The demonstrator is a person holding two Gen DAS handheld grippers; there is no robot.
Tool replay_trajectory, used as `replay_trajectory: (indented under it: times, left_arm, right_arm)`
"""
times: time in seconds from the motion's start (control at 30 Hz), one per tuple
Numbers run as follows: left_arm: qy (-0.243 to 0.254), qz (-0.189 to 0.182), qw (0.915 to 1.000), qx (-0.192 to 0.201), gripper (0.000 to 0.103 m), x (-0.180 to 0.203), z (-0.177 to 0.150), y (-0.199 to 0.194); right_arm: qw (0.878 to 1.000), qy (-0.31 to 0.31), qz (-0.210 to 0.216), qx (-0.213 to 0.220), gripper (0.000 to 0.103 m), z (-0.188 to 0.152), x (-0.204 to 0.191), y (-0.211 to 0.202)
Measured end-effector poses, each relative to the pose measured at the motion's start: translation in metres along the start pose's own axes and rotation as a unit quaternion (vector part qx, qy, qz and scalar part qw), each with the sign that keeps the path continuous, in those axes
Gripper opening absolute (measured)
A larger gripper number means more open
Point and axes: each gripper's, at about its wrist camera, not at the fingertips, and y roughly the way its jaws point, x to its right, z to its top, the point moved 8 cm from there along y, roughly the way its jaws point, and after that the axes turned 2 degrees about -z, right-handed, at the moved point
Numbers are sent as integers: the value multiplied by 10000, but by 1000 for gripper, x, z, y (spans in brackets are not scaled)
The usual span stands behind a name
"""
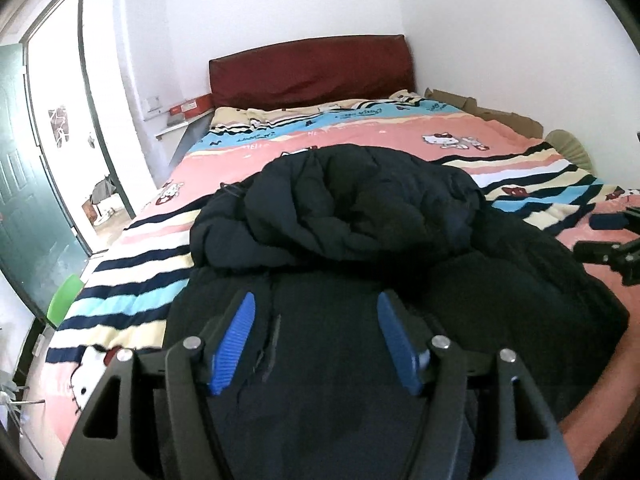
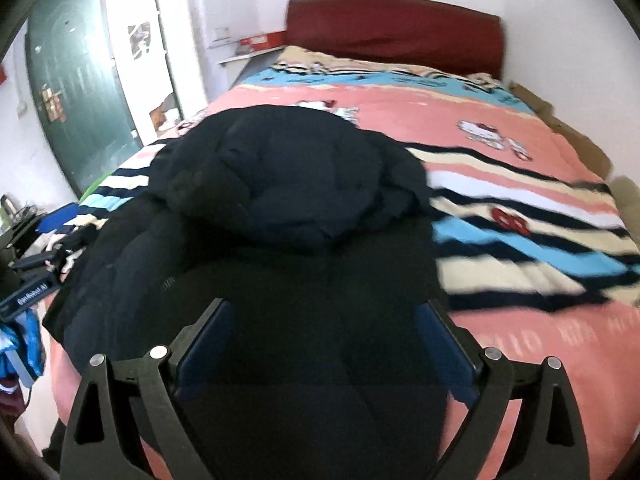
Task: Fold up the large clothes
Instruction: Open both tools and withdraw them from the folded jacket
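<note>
A large dark navy padded jacket (image 1: 360, 208) lies bunched on the bed, its hood or upper part heaped at the far end. It also shows in the right wrist view (image 2: 296, 184). My left gripper (image 1: 316, 304) is open, its blue pads (image 1: 240, 328) spread wide just over the jacket's near part. My right gripper (image 2: 324, 312) is open too, its jaws wide apart over the jacket's near end. The right gripper's black frame shows at the right edge of the left wrist view (image 1: 612, 252). The left gripper shows at the left edge of the right wrist view (image 2: 36, 272).
The bed has a pink, blue and striped cartoon quilt (image 1: 360, 136) and a dark red headboard (image 1: 312, 68). A green door (image 2: 80, 80) stands open on the left. Cardboard (image 1: 488, 112) lies along the bed's right side. A green chair (image 1: 64, 300) stands by the left edge.
</note>
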Motion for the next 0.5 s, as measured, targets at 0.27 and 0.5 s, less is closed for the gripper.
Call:
replay_trajectory:
  times: [0.27,0.5]
  left_arm:
    - [-79,176,9998,10,68,-6,-19,-21]
    - [-196,314,9993,2,69,-19,-28,-32]
  right_arm:
    - [9982,547,-236,-27,102,-41,50,-28]
    - [9964,813,-217,-130,102,-67,67,-33]
